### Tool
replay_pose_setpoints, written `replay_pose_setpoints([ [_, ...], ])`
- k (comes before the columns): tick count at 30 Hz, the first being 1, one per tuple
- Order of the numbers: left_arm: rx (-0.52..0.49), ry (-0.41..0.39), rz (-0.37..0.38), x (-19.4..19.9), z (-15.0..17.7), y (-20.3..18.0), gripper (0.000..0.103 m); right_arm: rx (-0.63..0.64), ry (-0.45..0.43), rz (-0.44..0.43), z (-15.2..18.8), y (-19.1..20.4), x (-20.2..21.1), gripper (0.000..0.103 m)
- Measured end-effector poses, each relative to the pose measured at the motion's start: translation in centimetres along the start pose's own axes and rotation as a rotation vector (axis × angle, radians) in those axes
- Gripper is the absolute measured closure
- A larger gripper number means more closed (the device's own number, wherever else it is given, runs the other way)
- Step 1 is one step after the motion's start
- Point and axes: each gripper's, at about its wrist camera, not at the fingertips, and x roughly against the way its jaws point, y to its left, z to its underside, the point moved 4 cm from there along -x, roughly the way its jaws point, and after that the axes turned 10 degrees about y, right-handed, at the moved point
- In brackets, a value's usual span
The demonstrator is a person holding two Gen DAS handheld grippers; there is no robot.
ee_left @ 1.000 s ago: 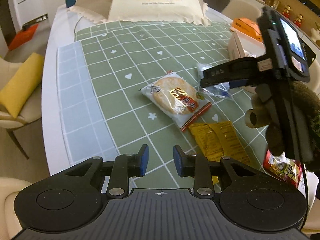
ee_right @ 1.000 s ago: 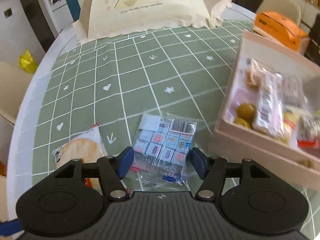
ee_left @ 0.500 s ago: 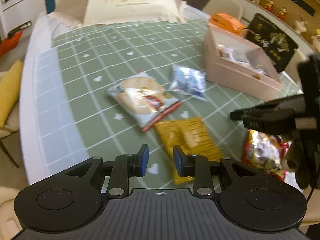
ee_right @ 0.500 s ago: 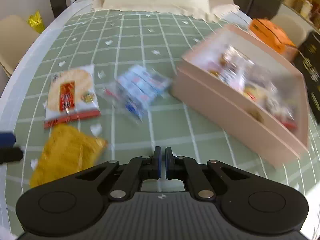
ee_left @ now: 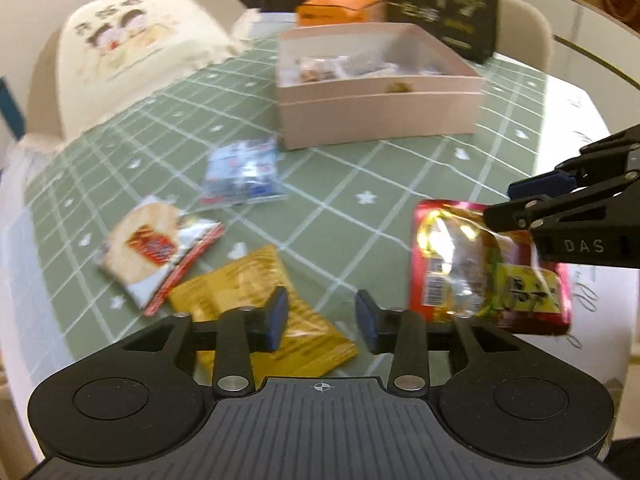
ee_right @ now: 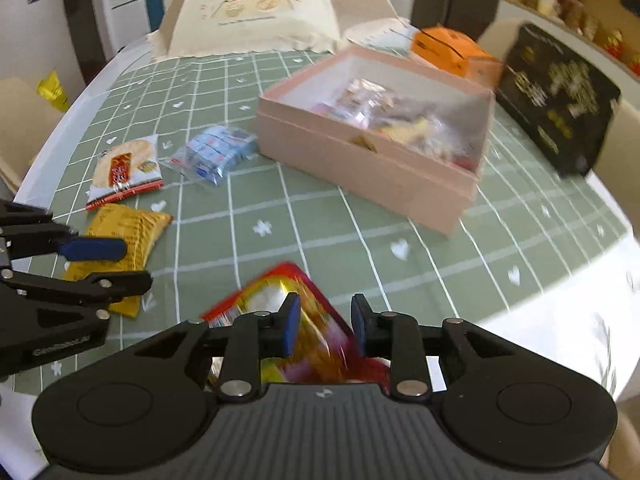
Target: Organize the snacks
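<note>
Several snack packets lie on the green checked cloth: a rice-cracker packet (ee_left: 152,248), a blue sweets packet (ee_left: 244,172), a yellow packet (ee_left: 240,300) and a shiny red packet (ee_left: 480,264). Behind them stands a pink box (ee_right: 360,168), its lid off and partly filled with snacks. My left gripper (ee_left: 320,320) hovers over the yellow packet's near end; its jaws are opening with no pad pressing on anything. My right gripper (ee_right: 325,328) hangs just above the red packet (ee_right: 276,300); its jaws are opening too, and the packet shows below the gap, not pinched.
A cream food-cover tent (ee_right: 256,8) stands at the far end of the table. An orange box (ee_right: 452,50) and a black box (ee_right: 560,96) sit behind and right of the pink box. The white table edge (ee_right: 580,300) curves round on the right.
The right gripper left the blue packet, shut, swung over to the red packet and parted its jaws slightly. The left gripper moved right over the yellow packet and its jaws widened.
</note>
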Motion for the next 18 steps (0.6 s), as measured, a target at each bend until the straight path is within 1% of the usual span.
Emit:
replay_pose_setpoints([
  [1,0.019,0.005,0.032,-0.1,0.1,0.1,0.056,-0.014,0.006,-0.006,0.4,-0.2,0.0,0.075],
  [2,0.05,-0.01,0.046,0.2,0.2,0.6,0.057,-0.027,0.008,-0.008,0.7,-0.5,-0.1,0.074],
  [3,0.089,-0.044,0.04,0.9,0.4,1.0,0.058,-0.034,0.003,-0.007,1.0,-0.5,-0.1,0.074],
  [5,0.172,-0.131,-0.015,2.8,0.8,2.7,0.058,-0.041,-0.01,-0.011,1.4,-0.6,0.1,0.074],
  [6,0.219,-0.148,-0.033,3.3,1.0,3.8,0.06,-0.044,-0.02,-0.015,1.5,-0.5,0.3,0.073],
  [7,0.275,-0.145,-0.035,3.4,1.2,4.9,0.061,-0.046,-0.028,-0.021,1.7,-0.4,0.3,0.073],
  [8,0.33,-0.127,-0.017,3.1,1.2,6.0,0.061,-0.05,-0.033,-0.028,1.8,-0.3,0.3,0.072],
  [9,0.363,-0.103,0.006,2.7,1.2,6.6,0.061,-0.054,-0.037,-0.036,2.0,-0.3,0.3,0.071],
  [10,0.377,-0.076,0.023,2.2,1.1,6.8,0.061,-0.059,-0.034,-0.047,2.2,-0.2,0.1,0.071],
  [12,0.34,-0.029,0.023,1.0,0.8,6.3,0.061,-0.07,-0.029,-0.061,2.5,-0.1,-0.3,0.069],
  [13,0.304,-0.019,0.015,0.5,0.7,5.7,0.054,-0.073,-0.039,-0.057,2.7,0.1,-0.3,0.068],
  [14,0.259,-0.03,0.001,0.2,0.5,5.0,0.049,-0.071,-0.043,-0.054,2.9,0.2,-0.2,0.067],
  [15,0.221,-0.026,-0.007,-0.1,0.4,4.3,0.039,-0.066,-0.043,-0.052,2.9,0.4,-0.2,0.063],
  [16,0.177,-0.018,-0.018,-0.5,0.3,3.5,0.025,-0.06,-0.042,-0.053,3.0,0.6,-0.2,0.059],
  [17,0.134,0.0,-0.029,-1.1,0.3,2.8,0.019,-0.053,-0.044,-0.054,3.2,0.8,-0.2,0.057],
  [18,0.105,0.014,-0.032,-1.5,0.4,2.3,0.011,-0.044,-0.048,-0.05,3.3,1.1,-0.3,0.054],
])
